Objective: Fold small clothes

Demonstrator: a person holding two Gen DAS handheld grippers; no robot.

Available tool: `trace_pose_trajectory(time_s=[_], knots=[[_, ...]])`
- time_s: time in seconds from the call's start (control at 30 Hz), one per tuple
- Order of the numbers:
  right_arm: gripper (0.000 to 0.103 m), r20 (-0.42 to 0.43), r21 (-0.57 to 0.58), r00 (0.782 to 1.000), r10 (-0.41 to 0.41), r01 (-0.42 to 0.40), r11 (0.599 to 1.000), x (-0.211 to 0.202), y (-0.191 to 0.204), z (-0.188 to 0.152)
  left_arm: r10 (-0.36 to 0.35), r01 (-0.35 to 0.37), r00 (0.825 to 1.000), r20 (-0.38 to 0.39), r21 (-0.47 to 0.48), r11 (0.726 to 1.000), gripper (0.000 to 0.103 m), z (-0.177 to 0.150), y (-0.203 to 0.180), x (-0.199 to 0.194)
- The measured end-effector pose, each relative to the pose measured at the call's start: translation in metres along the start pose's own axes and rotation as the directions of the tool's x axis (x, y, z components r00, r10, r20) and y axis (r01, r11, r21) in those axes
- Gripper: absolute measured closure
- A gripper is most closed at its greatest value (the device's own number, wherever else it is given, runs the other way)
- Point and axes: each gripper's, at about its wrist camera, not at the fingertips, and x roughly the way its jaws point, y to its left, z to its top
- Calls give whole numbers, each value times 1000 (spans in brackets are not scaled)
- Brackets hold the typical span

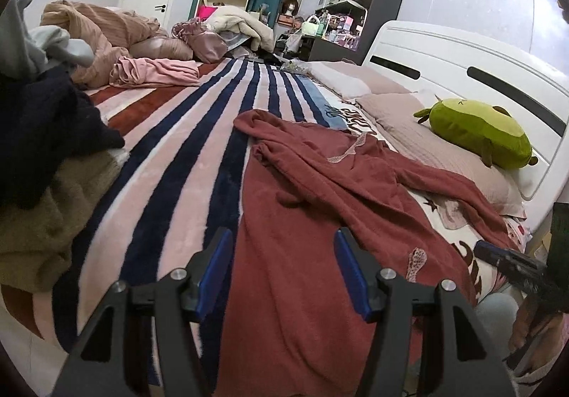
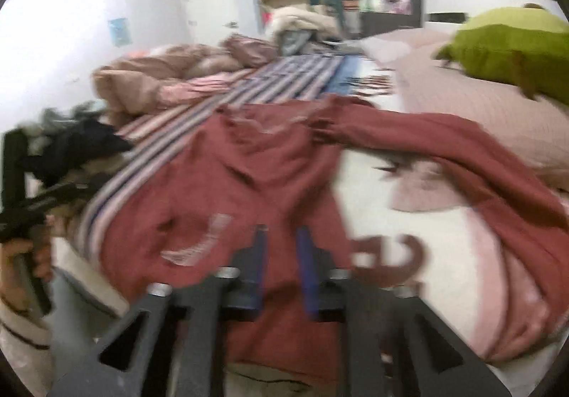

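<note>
A dark red long-sleeved garment (image 1: 320, 205) lies spread on the bed, its sleeves reaching toward the pillows. In the left wrist view my left gripper (image 1: 282, 237) hovers over the garment's near left edge, blue pads wide apart with nothing between them. The right gripper (image 1: 508, 262) shows at the far right edge of that view. The right wrist view is blurred: my right gripper (image 2: 282, 231) hangs over the garment's (image 2: 220, 183) near hem, with a narrow gap between its fingers and cloth seen through it. A hand holds the left gripper (image 2: 21, 201) at the left there.
A striped blanket (image 1: 185, 148) covers the bed. A pile of dark, grey and tan clothes (image 1: 42, 148) sits at the left. A green plush toy (image 1: 476, 130) rests on pink pillows (image 1: 409, 119) by the white headboard (image 1: 462, 70). Pink bedding (image 1: 106, 38) is bunched at the far end.
</note>
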Motion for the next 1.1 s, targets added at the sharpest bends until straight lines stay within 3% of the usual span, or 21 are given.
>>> trace_pose_trajectory(time_s=[0.07, 0.2, 0.27, 0.33, 0.37, 0.4, 0.43, 0.47, 0.5, 0.53, 0.67, 0.77, 0.87, 0.93, 0.97, 1.07, 1.1], knots=[[15, -7, -29, 998, 55, -55, 998, 13, 20, 1, -3, 3, 1000, 1, 5, 1000, 48, 1, -5, -1], [9, -111, -52, 990, 84, -91, 995, 55, 47, -7, 0, 0, 1000, 1, 11, 1000, 45, 0, -10, -4], [7, -159, -85, 987, 37, -51, 995, 75, 55, -15, 1, -1, 1000, 1, 4, 1000, 44, 0, -9, -4], [9, -133, -136, 991, -14, -5, 991, 74, 58, -21, 3, -3, 1000, -4, 6, 1000, 44, 0, -9, -5], [23, -119, -132, 993, -18, 3, 991, 70, 57, -23, 5, -5, 1000, -5, 9, 1000, 44, -1, -9, -5], [49, -110, -113, 994, -21, 9, 994, 66, 52, -23, 7, -7, 1000, -5, 10, 1000, 44, -1, -9, -5], [63, -96, -71, 995, -22, 16, 997, 58, 42, -23, 6, -6, 1000, -5, 9, 1000, 44, -1, -10, -5], [84, -93, -39, 996, -13, 10, 999, 53, 35, -22, 4, -4, 1000, -4, 8, 1000, 44, -1, -10, -5], [95, -89, 2, 996, 6, -6, 1000, 47, 26, -23, -1, 1, 1000, -2, 5, 1000, 44, 0, -10, -4], [96, -75, 44, 997, 21, -18, 999, 38, 15, -23, -3, 3, 1000, -1, 4, 1000, 44, 0, -10, -4], [99, -33, 30, 995, -96, 97, 995, 9, -6, -29, -6, 6, 1000, -5, 18, 1000, 44, 0, -14, -2], [98, -62, 89, 993, -104, 109, 990, -4, -28, -35, -11, 12, 1000, -11, 22, 1000, 44, 0, -17, 1], [91, -50, 79, 997, -52, 56, 995, -10, -27, -30, -9, 10, 1000, -16, 31, 999, 44, 1, -20, 4], [61, -24, 62, 999, 32, -30, 998, -8, -13, -25, -12, 13, 1000, -15, 29, 1000, 44, 2, -21, 4], [39, -6, 64, 996, 89, -88, 994, -4, -2, -22, -18, 19, 1000, -14, 28, 999, 44, 2, -22, 3], [26, -38, 48, 986, 162, -160, 986, 21, 23, -16, -18, 18, 1000, -8, 37, 999, 42, 2, -25, -1], [15, -76, 32, 985, 155, -153, 988, 34, 30, -15, -14, 14, 1000, -6, 36, 999, 41, 2, -25, -2]])
